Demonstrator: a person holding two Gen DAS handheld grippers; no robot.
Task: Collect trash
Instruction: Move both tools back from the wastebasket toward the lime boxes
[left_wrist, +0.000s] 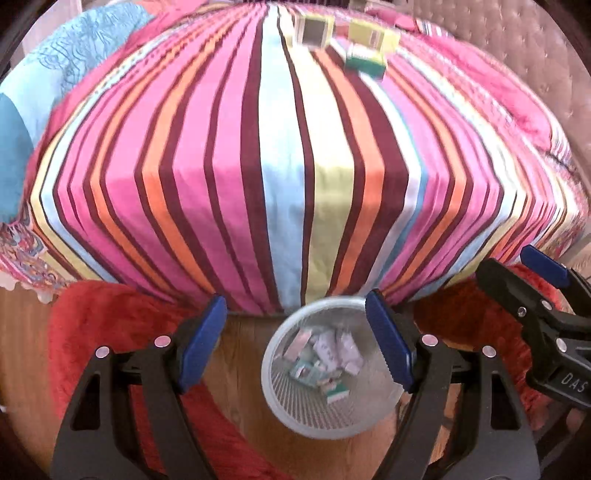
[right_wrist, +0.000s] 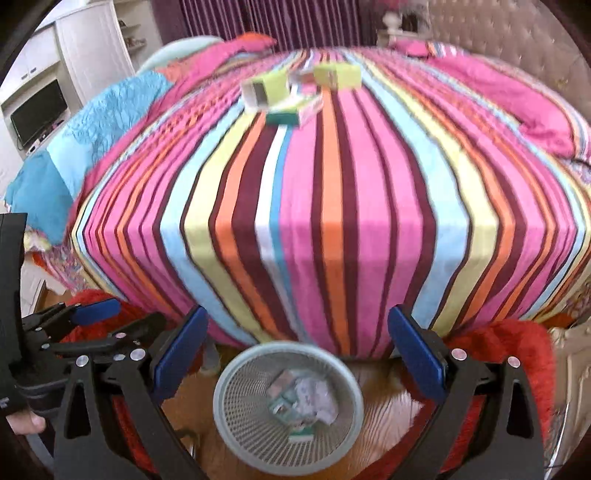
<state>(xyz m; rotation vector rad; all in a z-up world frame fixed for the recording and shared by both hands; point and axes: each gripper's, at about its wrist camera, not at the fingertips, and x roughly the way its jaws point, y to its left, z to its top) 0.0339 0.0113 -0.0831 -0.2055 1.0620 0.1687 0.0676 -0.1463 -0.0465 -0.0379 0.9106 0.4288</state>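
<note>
A grey mesh waste basket (left_wrist: 280, 398) (right_wrist: 229, 413) stands on the wood floor at the foot of the bed, with several small cartons and crumpled wrappers (left_wrist: 325, 354) (right_wrist: 303, 398) inside. On the far part of the striped bedspread lie a yellow-green open box (left_wrist: 314, 31) (right_wrist: 264, 92), a yellow box (left_wrist: 373, 37) (right_wrist: 338, 75) and a green box (left_wrist: 364, 62) (right_wrist: 282, 118). My left gripper (left_wrist: 299, 347) is open and empty above the basket. My right gripper (right_wrist: 297, 358) is open and empty above the basket; it also shows at the right of the left wrist view (left_wrist: 546, 280).
The bed (left_wrist: 288, 166) (right_wrist: 332, 203) has a striped cover, a blue blanket (right_wrist: 92, 122) at left and pink bedding (right_wrist: 517, 99) at right. A red fluffy rug (left_wrist: 110, 332) (right_wrist: 509, 347) lies on both sides of the basket. White cabinets and a screen (right_wrist: 37, 110) stand far left.
</note>
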